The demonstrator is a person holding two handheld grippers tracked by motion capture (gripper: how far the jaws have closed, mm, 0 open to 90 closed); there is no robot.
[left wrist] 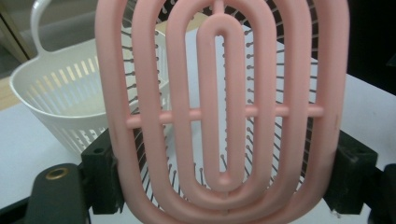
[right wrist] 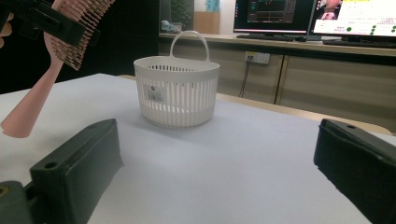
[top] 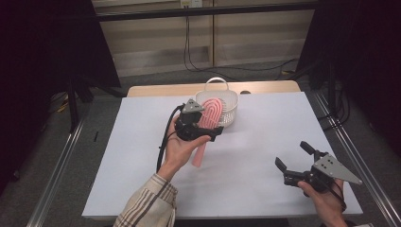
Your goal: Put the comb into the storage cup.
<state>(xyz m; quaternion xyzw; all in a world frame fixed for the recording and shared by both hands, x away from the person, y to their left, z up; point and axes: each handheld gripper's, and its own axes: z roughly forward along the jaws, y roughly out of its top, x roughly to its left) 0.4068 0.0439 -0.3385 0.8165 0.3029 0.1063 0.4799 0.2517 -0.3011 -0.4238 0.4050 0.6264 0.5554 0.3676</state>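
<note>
We see a white rectangular tabletop [top: 265, 142] on grey floor [top: 108, 118]; at twelve o'clock beige wall panels [top: 156, 42], black hanging cables [top: 189, 56], lit monitors [right wrist: 275, 16].

Left claw [top: 208, 126] raised, jaws clamped (wide grip); right claw [top: 294, 156] low, jaws spread apart.

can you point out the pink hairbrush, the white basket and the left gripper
pink hairbrush [left wrist: 219, 112], left gripper view, middle of its slotted head
white basket [right wrist: 176, 95], right gripper view, slatted front wall
left gripper [top: 208, 131], high view, between its fingertips clamped across the brush head
</note>
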